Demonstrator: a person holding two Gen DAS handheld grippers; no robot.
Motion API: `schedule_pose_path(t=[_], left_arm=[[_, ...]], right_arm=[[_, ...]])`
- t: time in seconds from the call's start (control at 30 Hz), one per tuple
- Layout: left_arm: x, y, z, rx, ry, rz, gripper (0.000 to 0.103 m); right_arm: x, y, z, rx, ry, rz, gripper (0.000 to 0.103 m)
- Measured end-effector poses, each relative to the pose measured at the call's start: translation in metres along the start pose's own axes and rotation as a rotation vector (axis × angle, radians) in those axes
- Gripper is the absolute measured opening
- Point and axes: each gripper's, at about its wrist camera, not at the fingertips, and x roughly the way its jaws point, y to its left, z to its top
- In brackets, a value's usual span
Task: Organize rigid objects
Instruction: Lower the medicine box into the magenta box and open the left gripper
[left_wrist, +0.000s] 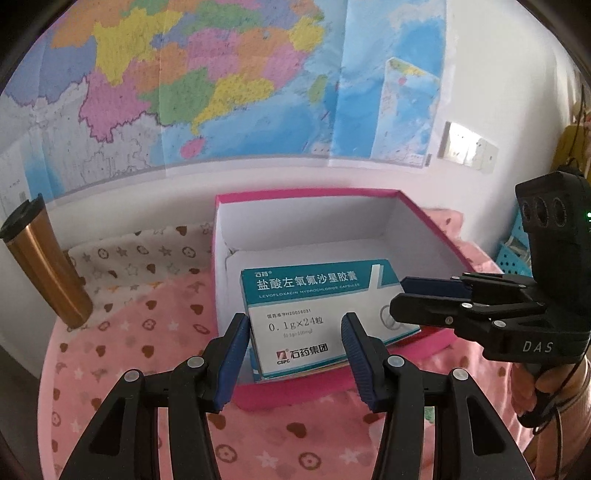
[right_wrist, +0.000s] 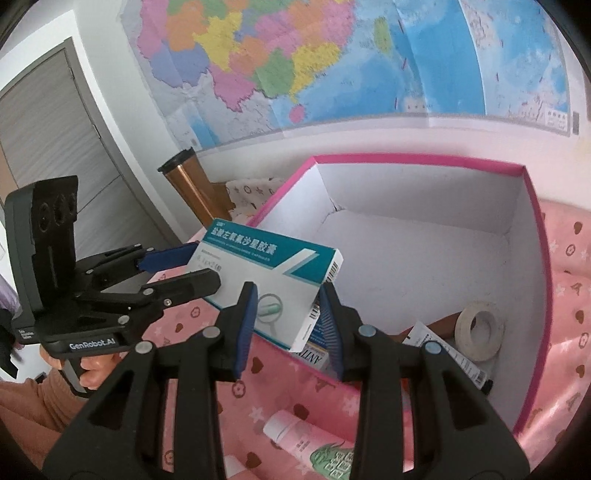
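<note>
From the left wrist view, the left gripper (left_wrist: 293, 345) has its blue pads pressed on the two short ends of the medicine carton (left_wrist: 325, 317), which sits tilted over the near rim of the pink storage box (left_wrist: 406, 201). The right gripper (left_wrist: 404, 301) comes in from the right and pinches the carton's far end. Both sets of jaws look clenched on the carton, so two tools share one light box. A bronze flask (left_wrist: 44, 266) stands off to the left on the pink heart-print cloth (left_wrist: 147, 350), under a wall map (left_wrist: 221, 74).

From the right wrist view, the carton hangs above the box's near-left corner, and the box floor is mostly bare; a tape roll (right_wrist: 480, 330) and a flat packet (right_wrist: 448, 354) lie by the near wall, with another small carton (right_wrist: 316, 356) under the held one. A pink tube (right_wrist: 295, 435) waits outside on the cloth.

To do this well, I would level the carton, carry it clear of the rim over the bare floor, lower it flat, and let go with both grips together so it does not twist.
</note>
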Motion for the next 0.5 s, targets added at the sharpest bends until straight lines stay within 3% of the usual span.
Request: schedule_pose_path(t=[0.5], left_arm=[[0.027,0.004,-0.001,0.001,0.055,0.077,0.052]], right_arm=[[0.036,-0.014,-0.004,0.044,0.107,-0.013,0.038]])
